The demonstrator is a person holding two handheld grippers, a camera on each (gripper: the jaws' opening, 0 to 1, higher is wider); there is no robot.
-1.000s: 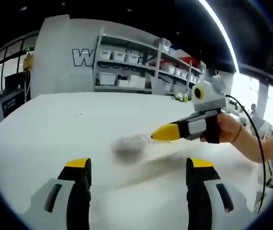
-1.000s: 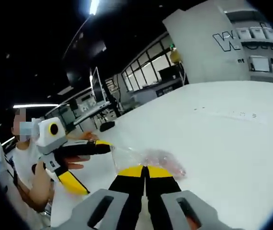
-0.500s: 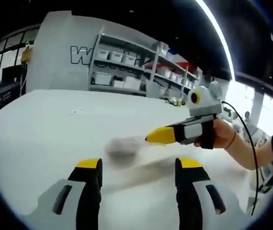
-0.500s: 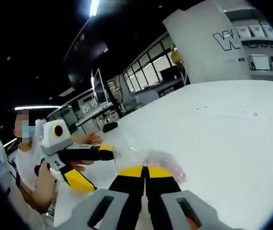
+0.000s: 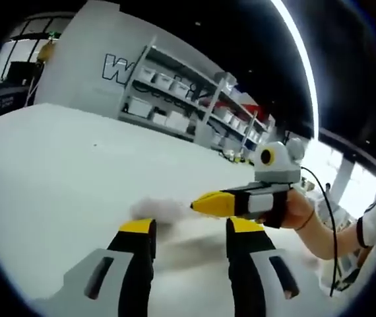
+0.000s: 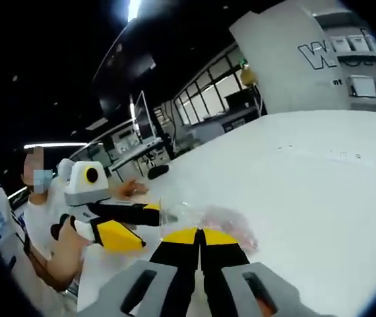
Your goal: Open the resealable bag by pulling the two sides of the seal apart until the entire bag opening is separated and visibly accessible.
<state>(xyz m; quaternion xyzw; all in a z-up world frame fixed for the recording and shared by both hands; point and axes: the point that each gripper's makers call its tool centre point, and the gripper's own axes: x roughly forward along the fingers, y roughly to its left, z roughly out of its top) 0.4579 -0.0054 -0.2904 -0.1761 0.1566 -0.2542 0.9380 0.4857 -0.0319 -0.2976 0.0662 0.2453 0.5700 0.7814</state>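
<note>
Since a second ago, the left gripper [image 5: 187, 226] has narrowed its jaws from wide apart to a modest gap and closed in on the bag, while in the right gripper view it now sits nearer the bag's left end, at the lower left of centre [image 6: 150, 224]. The resealable bag [image 6: 209, 222] lies on the white table [image 6: 320, 198], a clear, crumpled pouch with something pinkish inside, just above the right gripper [image 6: 200, 235], whose yellow tips are pressed together on the bag's near edge. In the left gripper view the bag [image 5: 158, 210] is a blurred grey patch left of centre, with the right gripper [image 5: 204, 205] reaching in from the right of the frame. Its long axis runs roughly left to right across the right gripper view; which end carries the seal I cannot tell. One side looks pinched; the left jaws hold nothing yet, so the seal appears unopened and the pulling apart is all still to do.
</note>
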